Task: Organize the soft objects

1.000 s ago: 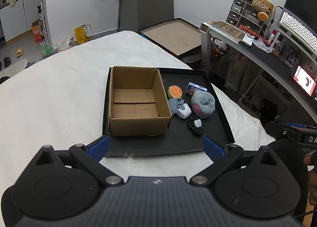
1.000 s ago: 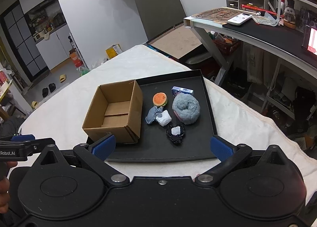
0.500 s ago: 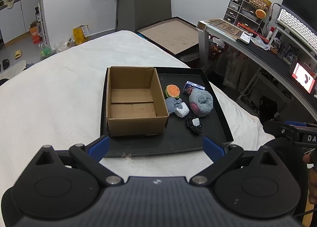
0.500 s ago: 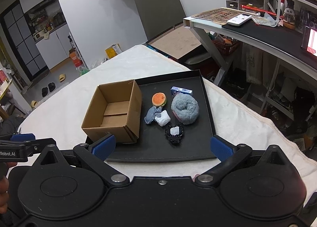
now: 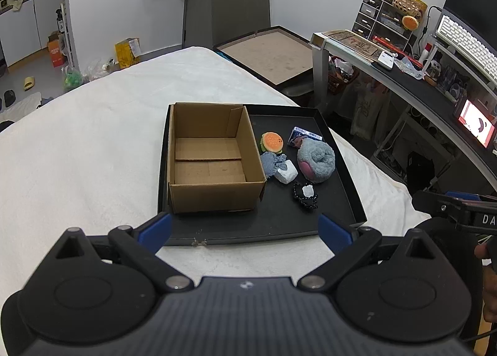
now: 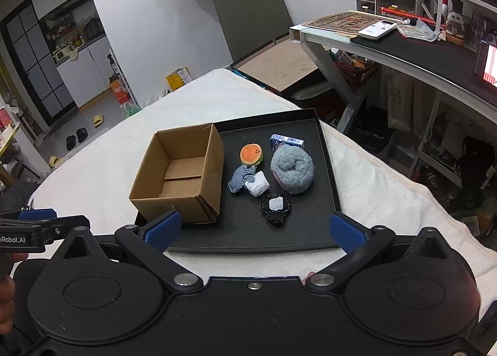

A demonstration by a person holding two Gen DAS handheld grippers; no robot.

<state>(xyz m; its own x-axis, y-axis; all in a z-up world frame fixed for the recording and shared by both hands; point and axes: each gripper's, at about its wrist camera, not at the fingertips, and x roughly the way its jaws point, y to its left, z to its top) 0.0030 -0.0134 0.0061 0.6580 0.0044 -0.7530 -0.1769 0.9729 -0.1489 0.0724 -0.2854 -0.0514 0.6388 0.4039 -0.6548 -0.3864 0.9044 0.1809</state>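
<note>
A black tray (image 5: 341,200) (image 6: 329,169) lies on a white-covered table. On its left stands an open, empty cardboard box (image 5: 211,166) (image 6: 183,182). To the right of the box lie a burger plush (image 5: 272,142) (image 6: 251,154), a blue-grey knitted piece (image 5: 270,164) (image 6: 237,180), a white soft lump (image 5: 286,173) (image 6: 257,184), a grey fluffy plush (image 5: 316,160) (image 6: 292,171), a black heart-shaped pad (image 5: 306,193) (image 6: 275,207) and a small blue carton (image 5: 303,136) (image 6: 285,141). My left gripper (image 5: 243,233) and right gripper (image 6: 253,231) are open and empty, near the tray's front edge.
The white cloth (image 5: 77,154) covers the table around the tray. A desk (image 6: 419,54) with a keyboard, drawers and clutter stands at the right. A grey chair (image 5: 239,4) and a brown board (image 5: 273,54) stand beyond the table's far end.
Both grippers have drawn back slightly, so the tray and its objects look a little smaller and farther. Nothing on the tray has moved.
</note>
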